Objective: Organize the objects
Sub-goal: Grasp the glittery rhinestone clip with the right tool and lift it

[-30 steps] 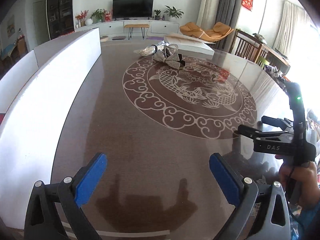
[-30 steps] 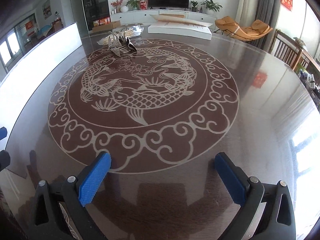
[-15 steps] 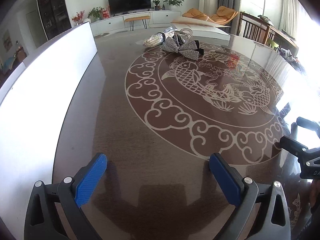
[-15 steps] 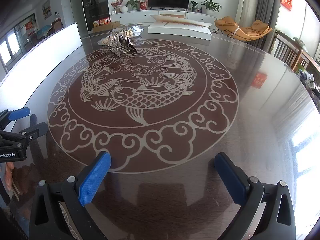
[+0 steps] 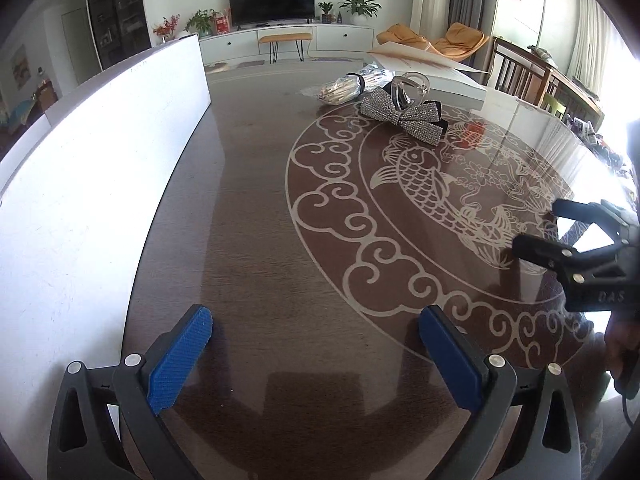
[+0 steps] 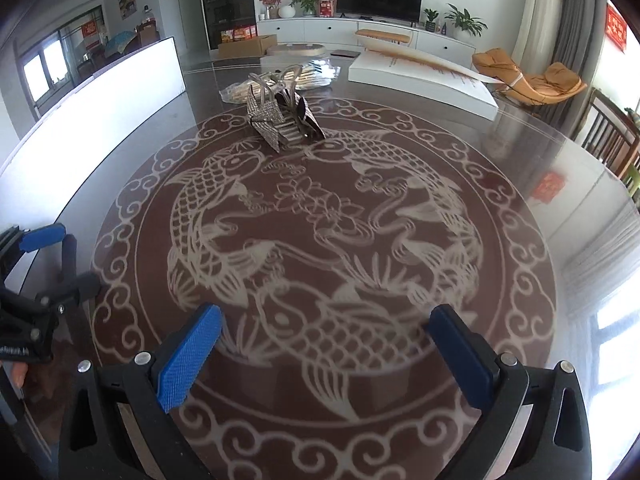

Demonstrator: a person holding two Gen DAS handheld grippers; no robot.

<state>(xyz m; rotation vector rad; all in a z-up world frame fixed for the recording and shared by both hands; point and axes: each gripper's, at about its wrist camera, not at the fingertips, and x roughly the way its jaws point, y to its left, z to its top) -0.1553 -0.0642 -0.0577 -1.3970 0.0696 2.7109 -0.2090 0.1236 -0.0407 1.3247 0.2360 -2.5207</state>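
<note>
Left tongs (image 5: 316, 346) agape, empty; right tongs (image 6: 326, 344) agape, empty; rhinestone bow (image 5: 400, 114) far across table (image 5: 248, 200)

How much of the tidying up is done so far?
Nothing looks tidied yet. The sparkly bow, the clear hair claw on it and the wrapped bundle sit together at the far side of the table. The left gripper and right gripper hang over it with jaws open and empty. Picking things up and putting them away is all left.
</note>
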